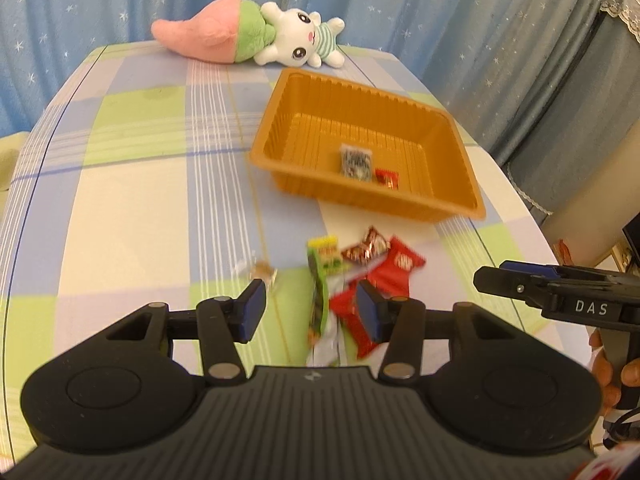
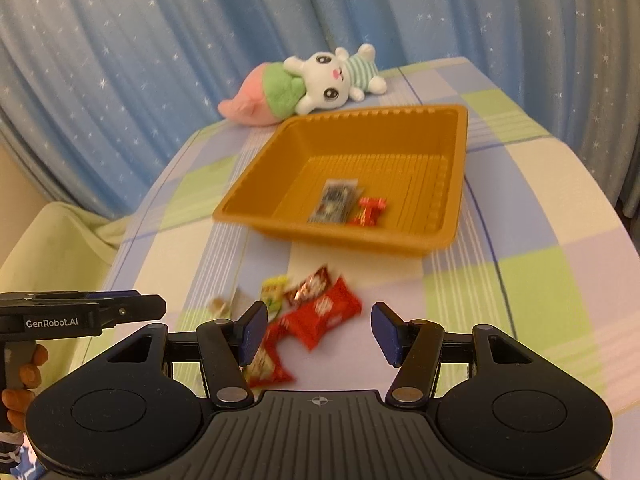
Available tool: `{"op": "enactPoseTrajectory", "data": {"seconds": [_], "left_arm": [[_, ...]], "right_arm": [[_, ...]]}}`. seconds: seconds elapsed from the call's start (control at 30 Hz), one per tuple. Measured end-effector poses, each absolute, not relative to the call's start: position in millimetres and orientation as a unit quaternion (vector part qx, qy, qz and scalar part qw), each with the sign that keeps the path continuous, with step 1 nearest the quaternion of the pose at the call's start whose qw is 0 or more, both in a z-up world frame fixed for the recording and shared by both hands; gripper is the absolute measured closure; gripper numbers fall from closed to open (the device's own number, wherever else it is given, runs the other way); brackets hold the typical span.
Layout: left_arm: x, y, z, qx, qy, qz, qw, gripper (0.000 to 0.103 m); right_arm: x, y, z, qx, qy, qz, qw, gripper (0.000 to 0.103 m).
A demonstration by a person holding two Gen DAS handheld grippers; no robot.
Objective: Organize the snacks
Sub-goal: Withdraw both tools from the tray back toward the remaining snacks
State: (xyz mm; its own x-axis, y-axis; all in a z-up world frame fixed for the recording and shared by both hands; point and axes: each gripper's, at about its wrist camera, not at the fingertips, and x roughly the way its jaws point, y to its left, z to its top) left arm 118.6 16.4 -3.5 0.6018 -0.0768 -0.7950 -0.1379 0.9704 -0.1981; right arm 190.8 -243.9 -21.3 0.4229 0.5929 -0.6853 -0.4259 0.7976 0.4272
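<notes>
An orange tray (image 1: pixel 272 120) (image 2: pixel 456 160) sits mid-table and holds a dark snack packet (image 1: pixel 355 163) (image 2: pixel 335 201) and a small red candy (image 1: pixel 387 179) (image 2: pixel 369 212). In front of it lies a pile of loose snacks: a green packet (image 1: pixel 320 292), red packets (image 1: pixel 400 268) (image 2: pixel 320 316), a foil-wrapped one (image 1: pixel 366 247) (image 2: pixel 310 285) and a small clear-wrapped candy (image 1: pixel 262 270) (image 2: pixel 220 304). My left gripper (image 1: pixel 311 310) is open just above the green packet. My right gripper (image 2: pixel 319 330) is open over the red packets.
A plush rabbit with a pink and green carrot (image 1: pixel 248 32) (image 2: pixel 312 84) lies at the table's far edge. The table has a checked cloth (image 1: pixel 140 200). Blue star curtains (image 2: pixel 160 60) hang behind. A pale chair (image 2: pixel 60 240) stands on the left.
</notes>
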Motion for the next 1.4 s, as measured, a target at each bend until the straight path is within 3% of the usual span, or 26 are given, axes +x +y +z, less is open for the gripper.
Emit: {"op": "enactPoseTrajectory", "data": {"seconds": [0.57, 1.4], "left_arm": [[57, -9, -37, -0.083, 0.474, -0.011, 0.876, 0.057], [73, -42, -69, -0.024, 0.472, -0.045, 0.88, 0.057]], "right_arm": [[135, -240, -49, 0.071, 0.479, 0.288, 0.826, 0.045], [146, -249, -65, 0.066, 0.503, 0.285, 0.813, 0.045]]}}
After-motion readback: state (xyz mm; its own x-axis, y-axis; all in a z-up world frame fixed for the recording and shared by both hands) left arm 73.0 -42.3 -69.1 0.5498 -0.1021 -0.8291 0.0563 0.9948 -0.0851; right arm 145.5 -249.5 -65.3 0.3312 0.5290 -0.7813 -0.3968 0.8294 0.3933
